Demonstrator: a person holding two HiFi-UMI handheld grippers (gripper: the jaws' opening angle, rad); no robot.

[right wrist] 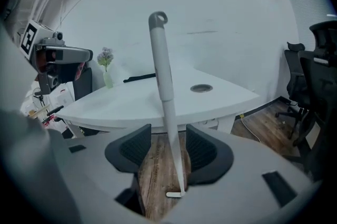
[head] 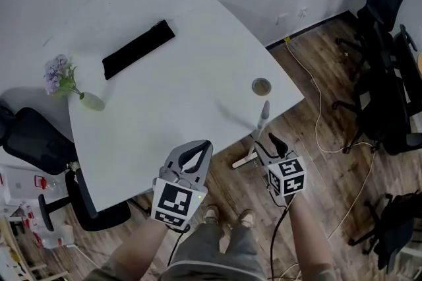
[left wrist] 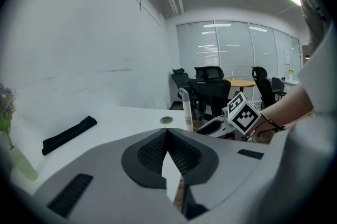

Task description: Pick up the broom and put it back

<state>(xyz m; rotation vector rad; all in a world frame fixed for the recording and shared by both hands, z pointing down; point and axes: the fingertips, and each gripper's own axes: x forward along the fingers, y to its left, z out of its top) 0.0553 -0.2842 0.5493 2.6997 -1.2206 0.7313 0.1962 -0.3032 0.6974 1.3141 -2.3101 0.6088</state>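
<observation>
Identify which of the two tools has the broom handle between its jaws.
The right tool: its jaws stand apart, with the white broom handle between them. The left tool has its jaws together, holding nothing.

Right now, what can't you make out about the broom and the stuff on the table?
- Broom bottom end: head view, the right gripper covers part; right gripper view, that gripper's body hides all but a small pale foot.
- Black strip on the table: too dark and small in every view to tell what it is.
- Flowers: left gripper view, cut off by the left edge.
</observation>
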